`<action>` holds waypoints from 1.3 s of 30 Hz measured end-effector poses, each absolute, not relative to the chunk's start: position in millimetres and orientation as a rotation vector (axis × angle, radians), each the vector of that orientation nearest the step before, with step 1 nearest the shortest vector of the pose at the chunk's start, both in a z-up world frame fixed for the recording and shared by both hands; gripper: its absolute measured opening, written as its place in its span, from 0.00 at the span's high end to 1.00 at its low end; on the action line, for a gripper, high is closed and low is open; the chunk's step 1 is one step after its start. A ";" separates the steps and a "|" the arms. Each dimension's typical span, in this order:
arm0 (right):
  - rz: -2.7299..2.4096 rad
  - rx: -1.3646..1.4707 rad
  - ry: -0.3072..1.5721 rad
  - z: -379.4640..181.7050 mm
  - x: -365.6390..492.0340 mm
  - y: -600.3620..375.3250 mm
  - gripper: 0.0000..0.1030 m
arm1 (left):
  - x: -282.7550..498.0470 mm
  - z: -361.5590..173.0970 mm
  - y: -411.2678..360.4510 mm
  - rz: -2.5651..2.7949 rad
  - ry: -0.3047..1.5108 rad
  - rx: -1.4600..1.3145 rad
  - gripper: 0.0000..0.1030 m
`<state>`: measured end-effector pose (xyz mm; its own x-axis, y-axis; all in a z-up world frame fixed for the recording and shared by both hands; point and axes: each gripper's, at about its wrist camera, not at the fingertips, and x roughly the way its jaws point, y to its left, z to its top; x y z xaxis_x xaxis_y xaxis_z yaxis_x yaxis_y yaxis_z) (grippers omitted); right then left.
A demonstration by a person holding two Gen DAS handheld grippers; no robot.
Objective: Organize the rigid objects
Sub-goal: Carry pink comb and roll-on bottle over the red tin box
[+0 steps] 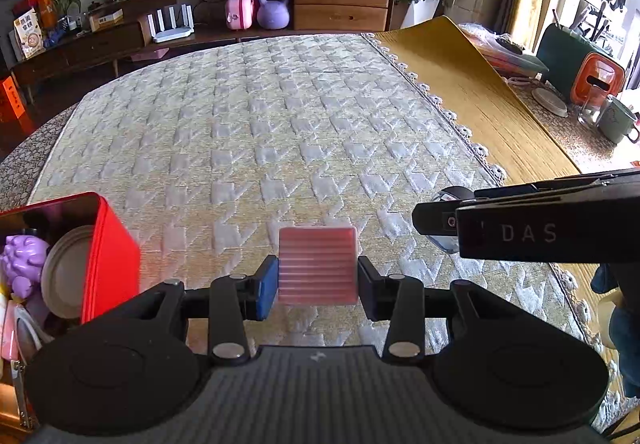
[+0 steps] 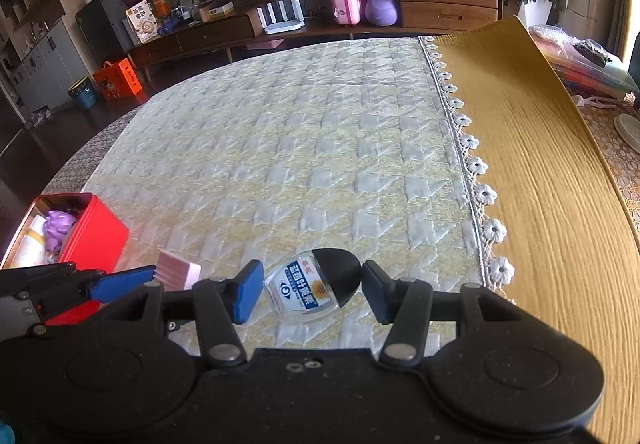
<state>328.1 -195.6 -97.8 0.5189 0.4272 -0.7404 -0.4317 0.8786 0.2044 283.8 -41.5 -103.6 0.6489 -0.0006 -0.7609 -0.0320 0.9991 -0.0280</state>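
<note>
Nearest the lens, the left claw (image 1: 318, 286) is clamped on a ribbed pink block (image 1: 317, 264), held clear above the bench's quilted cloth (image 1: 256, 132). The right claw (image 2: 312, 290) grips a small clear bottle with a black cap (image 2: 316, 286), tilted, also off the cloth. To the left sits an open red tin (image 1: 112, 256) already holding a purple toy (image 1: 22, 268), a round lid and other pieces I cannot make out. Judging by this, most of the sorting looks done: the cloth is bare, and these two carried items appear to be the last ones left to go into the tin.
</note>
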 end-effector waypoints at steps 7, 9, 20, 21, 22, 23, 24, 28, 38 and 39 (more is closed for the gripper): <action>0.558 -0.013 0.853 -75.3 295.1 -187.4 0.48 | 254.2 -79.4 -29.1 0.032 0.844 -0.039 0.60; 0.570 -0.014 0.844 -68.8 286.1 -182.9 0.48 | 246.2 -74.2 -24.0 0.035 0.842 -0.041 0.60; 0.634 -0.044 0.799 -43.3 248.3 -151.5 0.48 | 204.0 -49.6 13.4 0.071 0.807 -0.057 0.60; 0.643 -0.049 0.796 -41.7 244.7 -147.4 0.48 | 200.2 -48.4 18.0 0.077 0.805 -0.059 0.60; 0.652 -0.054 0.794 -40.6 241.8 -143.0 0.48 | 196.7 -47.4 22.7 0.083 0.804 -0.061 0.60; 0.661 -0.058 0.792 -39.8 238.8 -138.6 0.48 | 194.0 -46.6 26.7 0.089 0.804 -0.064 0.60; 0.671 -0.062 0.792 -39.3 235.2 -133.5 0.48 | 191.6 -45.8 31.0 0.094 0.802 -0.067 0.60; 0.701 -0.085 0.793 -39.0 224.9 -114.6 0.48 | 182.6 -42.9 50.3 0.116 0.797 -0.079 0.60; 0.775 -0.154 0.794 -44.0 208.2 -66.8 0.48 | 171.3 -40.2 100.1 0.172 0.790 -0.092 0.60; 0.781 -0.161 0.794 -45.3 206.4 -62.3 0.48 | 171.2 -40.8 104.3 0.176 0.791 -0.092 0.60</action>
